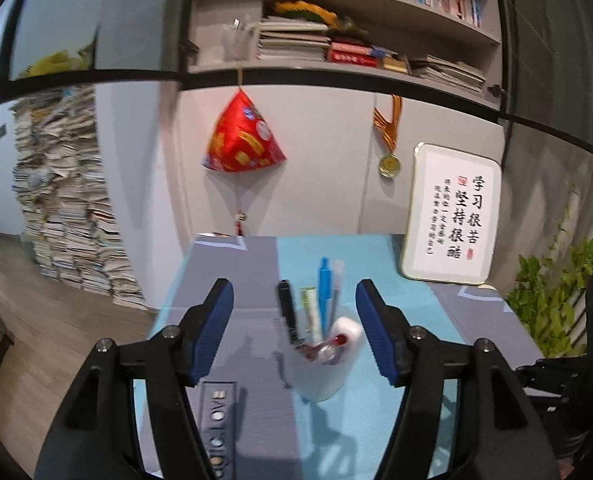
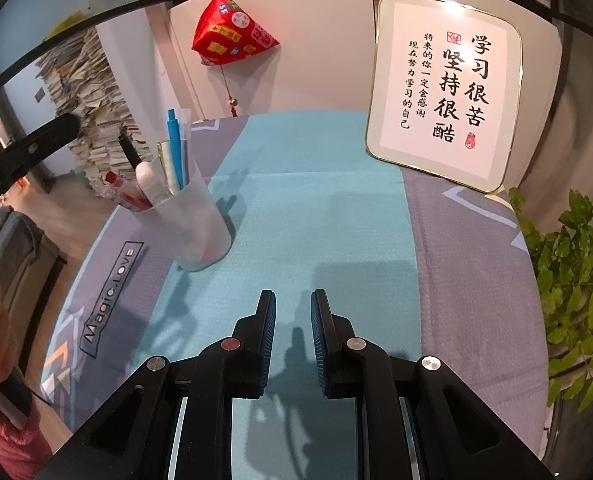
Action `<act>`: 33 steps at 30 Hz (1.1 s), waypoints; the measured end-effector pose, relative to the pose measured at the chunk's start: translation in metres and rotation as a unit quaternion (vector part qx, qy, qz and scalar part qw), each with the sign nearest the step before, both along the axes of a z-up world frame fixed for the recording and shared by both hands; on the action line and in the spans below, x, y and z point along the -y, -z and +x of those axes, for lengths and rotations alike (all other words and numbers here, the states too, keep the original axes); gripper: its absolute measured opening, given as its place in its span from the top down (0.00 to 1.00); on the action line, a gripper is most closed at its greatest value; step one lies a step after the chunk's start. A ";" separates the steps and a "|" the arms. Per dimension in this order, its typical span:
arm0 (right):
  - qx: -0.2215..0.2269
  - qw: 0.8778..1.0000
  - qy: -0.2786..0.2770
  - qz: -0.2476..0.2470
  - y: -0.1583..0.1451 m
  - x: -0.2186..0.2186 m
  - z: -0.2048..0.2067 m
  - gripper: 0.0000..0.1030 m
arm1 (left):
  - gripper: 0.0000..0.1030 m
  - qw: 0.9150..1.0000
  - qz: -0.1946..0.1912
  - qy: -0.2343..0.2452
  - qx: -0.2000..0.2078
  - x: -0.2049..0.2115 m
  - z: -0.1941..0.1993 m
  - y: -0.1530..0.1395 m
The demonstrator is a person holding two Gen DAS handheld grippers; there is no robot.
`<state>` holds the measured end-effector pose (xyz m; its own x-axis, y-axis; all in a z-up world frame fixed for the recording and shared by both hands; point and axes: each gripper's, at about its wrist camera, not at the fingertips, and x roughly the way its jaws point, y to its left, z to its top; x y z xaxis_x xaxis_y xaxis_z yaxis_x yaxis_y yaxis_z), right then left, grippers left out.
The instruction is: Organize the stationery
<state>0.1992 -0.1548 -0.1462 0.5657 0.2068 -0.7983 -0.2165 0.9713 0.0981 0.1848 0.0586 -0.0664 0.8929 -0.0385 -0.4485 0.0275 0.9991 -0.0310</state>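
The left gripper [image 1: 294, 292] hovers spread wide, nothing between its blue pads, facing the translucent plastic pen cup [image 1: 322, 374] on the teal-and-grey tablecloth [image 2: 316, 208]. Pens stand inside (a blue one [image 1: 323, 292] tallest). The right gripper [image 2: 293, 300] hangs narrowly parted, empty, well apart from the cup.

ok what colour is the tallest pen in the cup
Blue. The tallest pen in the cup shows best in the right wrist view.
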 end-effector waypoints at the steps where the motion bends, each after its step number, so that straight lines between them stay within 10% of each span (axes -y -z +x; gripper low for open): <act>1: 0.001 1.000 0.000 0.000 -0.001 -0.001 -0.001 0.83 | 0.39 1.000 -0.003 -0.001 -0.001 -0.001 -0.005 0.000; 17: 0.109 0.993 0.037 -0.023 -0.073 -0.002 -0.076 0.83 | 0.24 0.999 -0.014 0.022 0.020 0.017 -0.085 -0.010; 33: 0.230 0.968 0.094 -0.020 -0.154 0.013 -0.197 0.69 | 0.15 0.990 0.003 0.055 0.130 0.044 -0.199 -0.059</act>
<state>0.0021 -0.1679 0.0080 0.8882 0.0406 -0.4577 -0.0481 0.9988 -0.0047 -0.0139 0.0150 -0.0076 0.9686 -0.1401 -0.2055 0.1427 0.9898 -0.0019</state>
